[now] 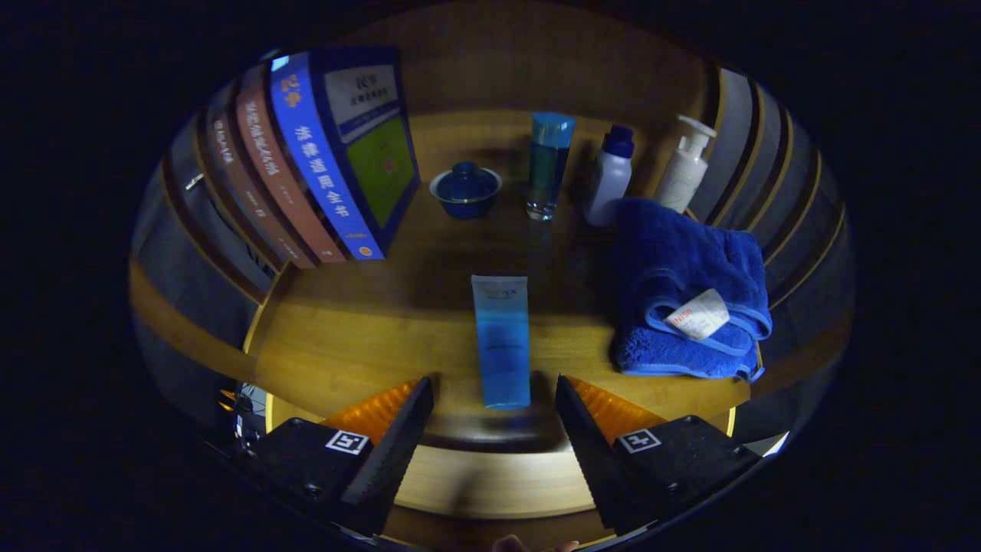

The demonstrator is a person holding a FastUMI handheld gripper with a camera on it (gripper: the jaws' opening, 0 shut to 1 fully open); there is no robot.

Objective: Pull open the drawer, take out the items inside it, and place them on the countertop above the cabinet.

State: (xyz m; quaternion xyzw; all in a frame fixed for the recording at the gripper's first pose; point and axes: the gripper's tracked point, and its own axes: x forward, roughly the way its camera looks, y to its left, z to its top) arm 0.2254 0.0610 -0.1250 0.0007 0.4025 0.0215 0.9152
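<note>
Gripper (494, 399): fingers spread, empty, either side of the near end of a blue tube (501, 341) lying flat on the countertop (368, 337). Right of tube: folded blue towel (686, 287). Beyond: lidded bowl (465, 189), three bottles (549, 165). Left: leaning books (337, 153).

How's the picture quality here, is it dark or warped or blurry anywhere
Gripper view: dim overall, with the brightest light on the wooden countertop near the open gripper; fisheye bends the books and side walls outward; the blue tube lying just ahead between the fingers looks slightly soft at its near end; the blue towel stays fairly sharp.
</note>
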